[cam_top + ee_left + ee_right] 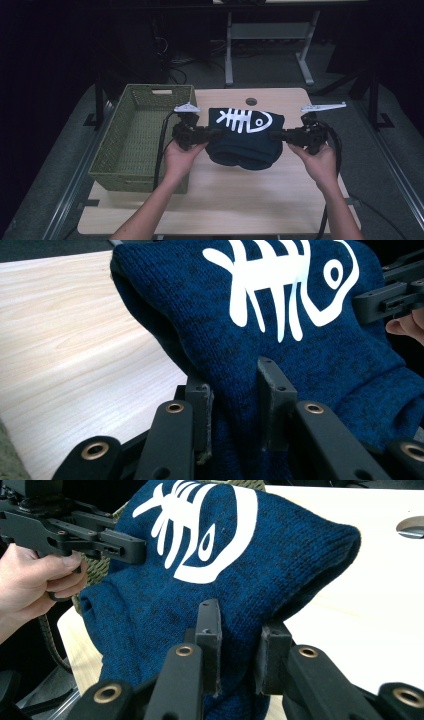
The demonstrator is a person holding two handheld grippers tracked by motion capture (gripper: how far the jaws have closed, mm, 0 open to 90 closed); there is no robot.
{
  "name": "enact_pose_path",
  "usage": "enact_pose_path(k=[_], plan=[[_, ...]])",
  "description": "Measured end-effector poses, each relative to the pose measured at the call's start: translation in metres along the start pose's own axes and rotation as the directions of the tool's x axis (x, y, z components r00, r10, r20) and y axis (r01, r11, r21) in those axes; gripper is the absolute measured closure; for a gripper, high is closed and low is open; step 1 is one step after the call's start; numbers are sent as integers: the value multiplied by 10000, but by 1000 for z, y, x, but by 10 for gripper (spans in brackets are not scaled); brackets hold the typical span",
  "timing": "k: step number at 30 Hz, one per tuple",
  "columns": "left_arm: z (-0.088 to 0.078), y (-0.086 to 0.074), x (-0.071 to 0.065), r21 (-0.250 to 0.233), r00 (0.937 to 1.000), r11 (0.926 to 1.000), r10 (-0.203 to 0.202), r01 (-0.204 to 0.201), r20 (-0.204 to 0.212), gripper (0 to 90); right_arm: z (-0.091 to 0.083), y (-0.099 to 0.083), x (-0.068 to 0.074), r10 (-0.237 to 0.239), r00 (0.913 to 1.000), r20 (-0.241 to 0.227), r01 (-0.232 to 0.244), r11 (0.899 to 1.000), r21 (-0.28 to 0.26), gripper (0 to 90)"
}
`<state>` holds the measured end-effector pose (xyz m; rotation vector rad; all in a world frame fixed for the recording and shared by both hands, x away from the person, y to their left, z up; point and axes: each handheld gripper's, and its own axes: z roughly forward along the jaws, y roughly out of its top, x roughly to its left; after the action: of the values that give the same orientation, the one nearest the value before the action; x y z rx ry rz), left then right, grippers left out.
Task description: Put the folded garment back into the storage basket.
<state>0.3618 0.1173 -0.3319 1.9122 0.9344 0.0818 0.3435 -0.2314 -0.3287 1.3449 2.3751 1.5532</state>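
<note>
A folded dark blue knit garment (244, 140) with a white fish-skeleton print hangs just above the wooden table (230, 200), held between both grippers. My left gripper (212, 134) is shut on its left side, with fabric bunched between the jaws (235, 405). On the right side my right gripper (275, 135) is shut on the garment (200, 580) too, cloth pinched between its pads (240, 650). The garment's lower folds sag in the middle. In the right gripper view the left gripper (125, 550) and its hand appear at the upper left.
An olive woven basket (125, 145) stands on the table's left part, right beside the left hand. A round cable hole (251, 101) lies in the table's far edge. Bare wood spreads in front of the garment. Desk legs and cables stand on the floor beyond.
</note>
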Motion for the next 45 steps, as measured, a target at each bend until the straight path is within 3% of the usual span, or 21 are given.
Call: enact_pose_path(k=[22,45], plan=[[-37,2,20,-288,9991,9993,-235,225,-358,709,26,27,24,-341,9988,-349,343,9994,59,759],[-69,-2,42,-482,9956,9977,-507,470,-788,707,59,46,40,-334,9952,-921,341,9994,62,755]])
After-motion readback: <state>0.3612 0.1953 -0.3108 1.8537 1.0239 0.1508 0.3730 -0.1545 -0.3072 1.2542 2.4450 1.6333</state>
